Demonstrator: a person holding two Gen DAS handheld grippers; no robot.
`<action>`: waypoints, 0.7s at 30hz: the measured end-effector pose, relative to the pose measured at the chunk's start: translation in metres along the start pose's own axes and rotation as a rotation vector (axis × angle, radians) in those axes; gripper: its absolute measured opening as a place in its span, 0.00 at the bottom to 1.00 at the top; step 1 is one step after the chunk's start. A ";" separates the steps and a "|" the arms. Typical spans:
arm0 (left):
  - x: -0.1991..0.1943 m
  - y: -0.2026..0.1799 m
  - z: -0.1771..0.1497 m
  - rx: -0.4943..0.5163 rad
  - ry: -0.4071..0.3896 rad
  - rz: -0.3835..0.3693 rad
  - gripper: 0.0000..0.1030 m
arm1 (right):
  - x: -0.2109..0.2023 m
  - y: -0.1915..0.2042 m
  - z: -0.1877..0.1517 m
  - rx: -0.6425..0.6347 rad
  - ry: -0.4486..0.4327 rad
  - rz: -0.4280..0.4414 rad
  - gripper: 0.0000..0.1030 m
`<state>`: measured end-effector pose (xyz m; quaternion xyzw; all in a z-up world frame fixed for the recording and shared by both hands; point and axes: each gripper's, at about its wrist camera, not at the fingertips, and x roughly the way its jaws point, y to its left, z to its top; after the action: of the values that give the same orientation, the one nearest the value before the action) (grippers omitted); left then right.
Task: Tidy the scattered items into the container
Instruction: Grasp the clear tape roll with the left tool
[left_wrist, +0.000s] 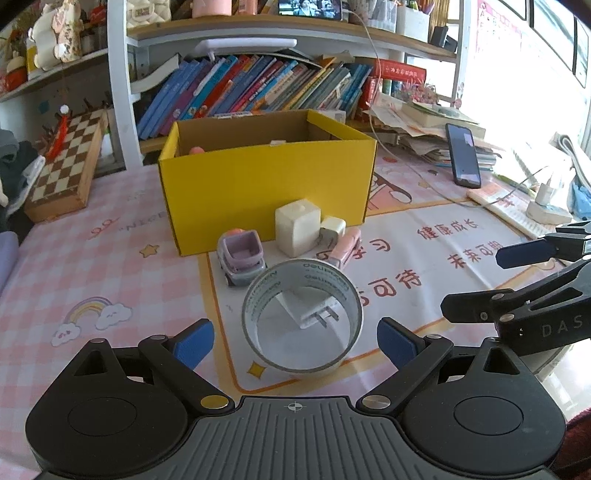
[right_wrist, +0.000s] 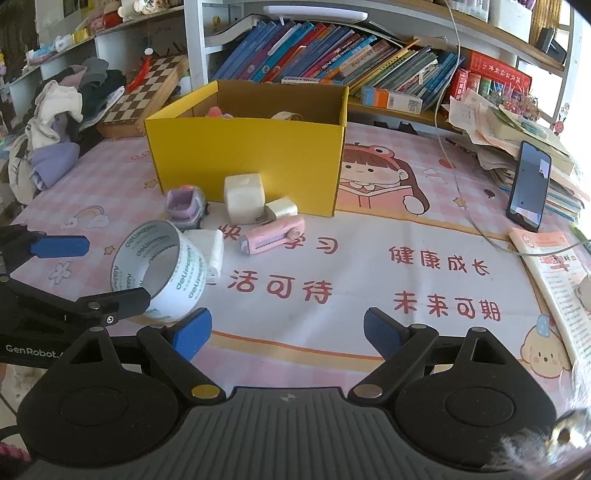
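A yellow cardboard box (left_wrist: 258, 177) (right_wrist: 247, 155) stands open on the table with a few items inside. In front of it lie a roll of clear tape (left_wrist: 303, 314) (right_wrist: 160, 267), a white plug adapter (left_wrist: 314, 308) (right_wrist: 207, 251), a purple toy car (left_wrist: 242, 256) (right_wrist: 184, 206), a white cube (left_wrist: 297, 227) (right_wrist: 243, 197), a small white charger (left_wrist: 332, 229) (right_wrist: 281, 207) and a pink utility knife (left_wrist: 345, 249) (right_wrist: 271, 236). My left gripper (left_wrist: 295, 341) is open, its jaws either side of the tape roll, not touching. My right gripper (right_wrist: 288, 332) is open and empty over the mat.
A phone (left_wrist: 463, 155) (right_wrist: 530, 184) leans on a paper stack at right. A chessboard (left_wrist: 66, 162) (right_wrist: 144, 92) and clothes (right_wrist: 62, 122) lie at left. Bookshelves stand behind the box. A booklet (right_wrist: 554, 277) and cable lie at right.
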<state>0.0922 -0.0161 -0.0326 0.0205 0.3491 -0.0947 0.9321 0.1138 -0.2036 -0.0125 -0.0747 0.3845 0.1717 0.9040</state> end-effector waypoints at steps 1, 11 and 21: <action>0.002 0.000 0.001 0.001 0.001 -0.001 0.94 | 0.000 0.000 0.001 -0.001 0.001 -0.001 0.87; 0.019 -0.007 0.005 0.047 0.009 0.006 0.94 | 0.004 -0.006 0.004 -0.011 0.006 -0.015 0.87; 0.031 -0.010 0.007 0.065 0.020 0.008 0.94 | 0.008 -0.009 0.007 -0.018 0.009 -0.015 0.87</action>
<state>0.1172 -0.0313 -0.0474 0.0530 0.3551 -0.1017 0.9278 0.1266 -0.2078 -0.0131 -0.0866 0.3863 0.1681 0.9028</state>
